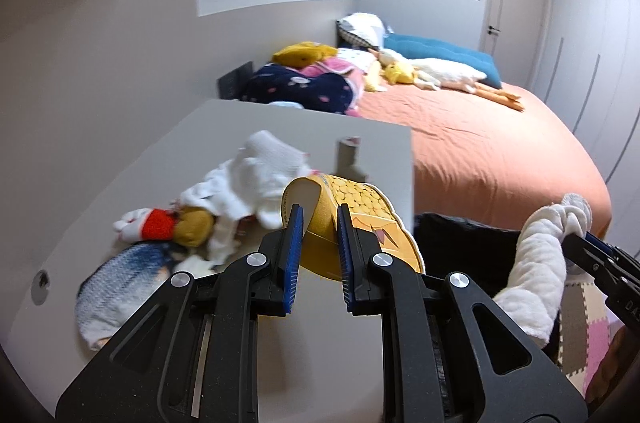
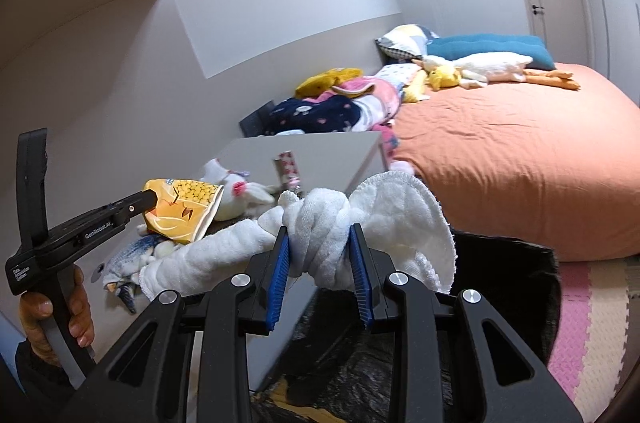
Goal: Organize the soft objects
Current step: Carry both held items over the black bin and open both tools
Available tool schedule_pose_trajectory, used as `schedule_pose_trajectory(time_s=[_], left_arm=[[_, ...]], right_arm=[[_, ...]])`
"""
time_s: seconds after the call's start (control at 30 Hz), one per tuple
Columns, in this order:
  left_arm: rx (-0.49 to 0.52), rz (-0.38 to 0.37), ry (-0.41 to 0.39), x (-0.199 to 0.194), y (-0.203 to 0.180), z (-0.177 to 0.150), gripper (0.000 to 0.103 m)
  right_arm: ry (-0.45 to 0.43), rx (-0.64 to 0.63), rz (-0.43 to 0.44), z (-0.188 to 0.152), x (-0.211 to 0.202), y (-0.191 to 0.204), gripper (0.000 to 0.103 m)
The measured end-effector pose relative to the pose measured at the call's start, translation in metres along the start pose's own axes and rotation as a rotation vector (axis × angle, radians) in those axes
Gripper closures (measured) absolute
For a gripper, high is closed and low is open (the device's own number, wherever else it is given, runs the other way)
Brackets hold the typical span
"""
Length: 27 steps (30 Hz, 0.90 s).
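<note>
My left gripper is shut on a yellow corn-print pouch, lifted above the grey table. From the right wrist view, that gripper and the pouch hang at the left, with a hand on the handle. My right gripper is shut on the knot of a white knotted towel, whose ends flop to both sides. The left wrist view catches the towel and right gripper at the right edge, above a black-lined bin.
On the table lie a white plush, a red and brown toy and a blue-striped fish plush. The black bin stands between the table and an orange bed with plush toys and pillows. A pink foam mat covers the floor.
</note>
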<state>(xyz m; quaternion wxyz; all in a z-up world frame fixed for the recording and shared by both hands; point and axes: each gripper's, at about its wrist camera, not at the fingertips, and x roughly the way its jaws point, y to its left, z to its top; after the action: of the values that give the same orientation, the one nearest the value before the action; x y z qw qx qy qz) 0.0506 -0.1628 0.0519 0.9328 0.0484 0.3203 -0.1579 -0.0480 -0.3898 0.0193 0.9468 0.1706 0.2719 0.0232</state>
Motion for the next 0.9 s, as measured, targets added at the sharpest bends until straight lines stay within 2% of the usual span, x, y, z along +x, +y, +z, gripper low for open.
schedule_pose_trajectory(time_s=[0.47,0.7,0.77,0.8,0.83,0.87,0.9], left_arm=[[0.112,-0.140,0.045,0.012,-0.079,-0.006,0.086],[0.181,-0.195,0.082,0.018,-0.114,-0.015,0.086],[0.194,-0.209,0.092,0.016,-0.119,-0.018,0.086],[0.216,-0.230,0.118,0.019,-0.125,-0.021,0.085],[0.230,-0.243,0.134,0.021,-0.128,-0.023,0.079],[0.239,-0.251,0.148,0.022,-0.132,-0.025,0.066],[0.248,-0.252,0.156,0.024,-0.135,-0.029,0.016]], right_arm=[[-0.033,0.087,-0.151,-0.006,-0.034,-0.066,0.071],[-0.039,0.120,-0.188,-0.007,-0.042,-0.086,0.071],[-0.041,0.134,-0.195,-0.007,-0.043,-0.091,0.067],[-0.040,0.139,-0.199,-0.007,-0.043,-0.092,0.060],[-0.046,0.152,-0.210,-0.006,-0.045,-0.095,0.051],[-0.057,0.166,-0.215,-0.006,-0.047,-0.097,0.045],[-0.071,0.180,-0.215,-0.006,-0.050,-0.099,0.036]])
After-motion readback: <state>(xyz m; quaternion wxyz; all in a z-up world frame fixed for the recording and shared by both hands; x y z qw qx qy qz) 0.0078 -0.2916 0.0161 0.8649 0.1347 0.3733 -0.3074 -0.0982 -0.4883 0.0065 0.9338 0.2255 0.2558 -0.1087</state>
